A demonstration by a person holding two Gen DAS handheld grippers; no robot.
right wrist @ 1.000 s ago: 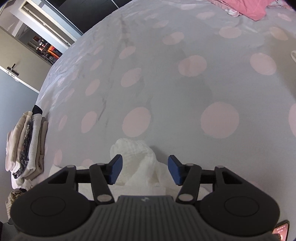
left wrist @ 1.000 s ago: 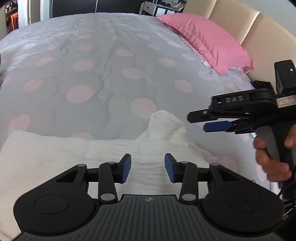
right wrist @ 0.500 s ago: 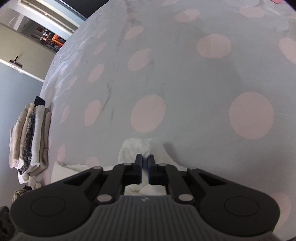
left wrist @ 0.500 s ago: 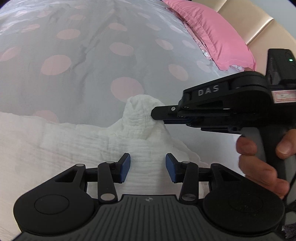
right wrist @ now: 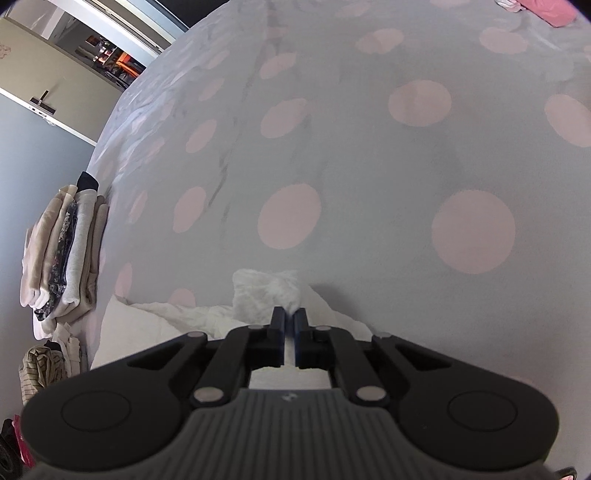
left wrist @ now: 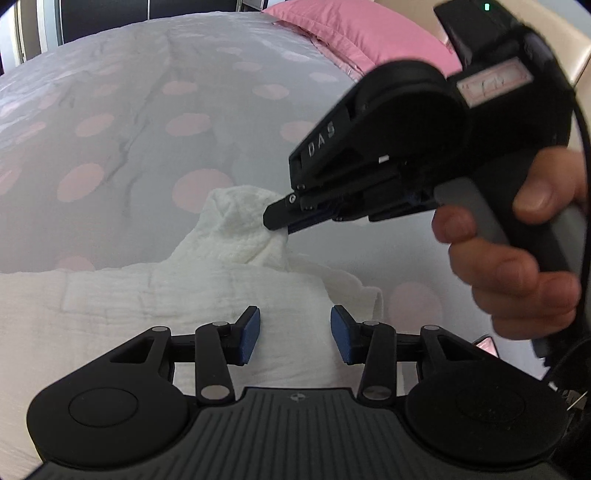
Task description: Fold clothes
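Bedspread (right wrist: 369, 155); white cloth (left wrist: 236, 221) newly pinched

I see soft, even daylight, faint shadows, strong fisheye bending at the edges, and my right hand (left wrist: 517, 258) slightly blurred.

- A bed (left wrist: 155, 122) is filling most of both views, wearing a pale grey cover with large pink dots.
- A pink pillow (left wrist: 354, 33) is lying at the head of the bed, against a cream padded headboard (left wrist: 580, 55).
- A stack of folded clothes (right wrist: 62, 254) is sitting at the bed's left edge in the right wrist view.
- A grey-blue wall (right wrist: 33, 158) is standing beyond it, with a doorway (right wrist: 110, 59) opening onto a lit room.
- Soft daylight is falling evenly across the bed.
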